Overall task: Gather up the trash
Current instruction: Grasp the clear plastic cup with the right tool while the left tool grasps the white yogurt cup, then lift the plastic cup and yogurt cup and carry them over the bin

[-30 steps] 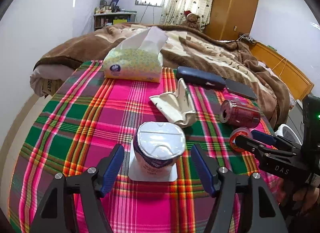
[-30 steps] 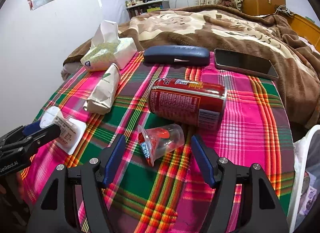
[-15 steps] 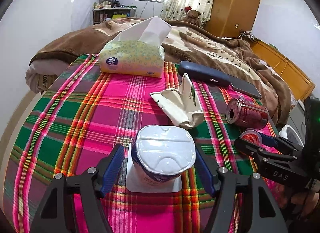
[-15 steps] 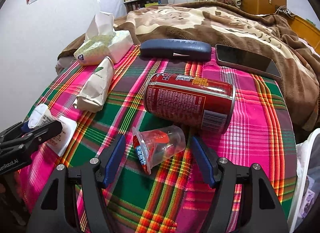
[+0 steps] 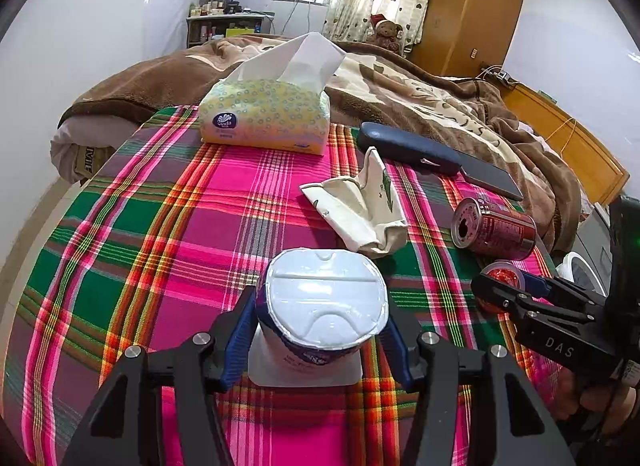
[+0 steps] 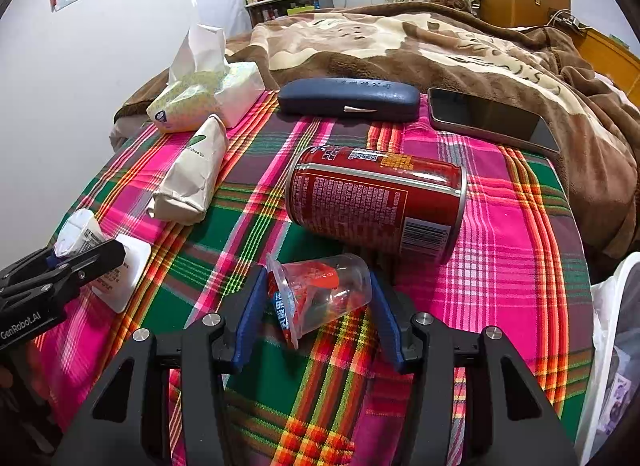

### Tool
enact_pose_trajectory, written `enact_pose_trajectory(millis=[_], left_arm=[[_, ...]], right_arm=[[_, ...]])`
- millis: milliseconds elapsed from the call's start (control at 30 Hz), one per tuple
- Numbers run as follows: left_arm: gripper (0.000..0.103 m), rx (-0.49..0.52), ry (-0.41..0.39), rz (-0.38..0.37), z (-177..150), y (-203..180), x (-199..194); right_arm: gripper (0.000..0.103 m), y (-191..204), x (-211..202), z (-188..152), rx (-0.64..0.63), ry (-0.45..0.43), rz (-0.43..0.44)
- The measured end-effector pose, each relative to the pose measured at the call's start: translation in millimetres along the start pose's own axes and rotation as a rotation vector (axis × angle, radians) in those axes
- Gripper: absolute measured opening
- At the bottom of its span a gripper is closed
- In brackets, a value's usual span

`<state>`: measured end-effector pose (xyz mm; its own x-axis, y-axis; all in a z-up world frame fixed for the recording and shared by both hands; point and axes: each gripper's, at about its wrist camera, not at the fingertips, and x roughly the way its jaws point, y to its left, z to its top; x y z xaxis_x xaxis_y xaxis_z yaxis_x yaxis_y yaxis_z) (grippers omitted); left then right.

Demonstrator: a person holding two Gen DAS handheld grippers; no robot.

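My left gripper (image 5: 320, 330) is shut on a white yogurt cup (image 5: 326, 302) with a foil lid, which stands on a white square base on the plaid cloth (image 5: 180, 234). My right gripper (image 6: 316, 302) is shut on a clear plastic jelly cup (image 6: 320, 294) that lies on its side. A red can (image 6: 376, 201) lies on its side just beyond the jelly cup. A crumpled cream paper bag (image 5: 360, 209) lies mid-table; it also shows in the right wrist view (image 6: 192, 177).
A tissue pack (image 5: 268, 113), a blue glasses case (image 6: 348, 99) and a phone (image 6: 492, 119) lie at the far side. A brown blanket (image 6: 420, 45) covers the bed behind. A white bin with a bag (image 6: 616, 346) stands off the table's right edge.
Both grippers moved forward and closed. The left one's fingers now press the yogurt cup. The right one's fingers now press the jelly cup.
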<state>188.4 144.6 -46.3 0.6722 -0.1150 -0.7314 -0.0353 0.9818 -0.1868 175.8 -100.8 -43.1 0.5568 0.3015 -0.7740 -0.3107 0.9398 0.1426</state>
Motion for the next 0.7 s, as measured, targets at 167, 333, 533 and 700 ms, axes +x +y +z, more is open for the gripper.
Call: enact_pose_trajectory(millis=[167,333,533,700], left_arm=[[0.057,0.019,-0.015,0.002,-1,-5,-10],[0.057,0.029,-0.027,-0.005,-2,-11,-21],[0.057,0.04,-0.04,-0.018,-4,-18,-36],[0.057,0.064,-0.056,-0.031,-6,-31,-50]], right_arm=[[0.052,-2,-6,-2,0.016,-0.008,0.007],[0.052,-2,-16,-3,0.022,-0.025,0.011],[0.052,-4,-33,-5,0.028,-0.053,0.009],[0.052,-11,-46,-8,0.045,-0.078,0.006]])
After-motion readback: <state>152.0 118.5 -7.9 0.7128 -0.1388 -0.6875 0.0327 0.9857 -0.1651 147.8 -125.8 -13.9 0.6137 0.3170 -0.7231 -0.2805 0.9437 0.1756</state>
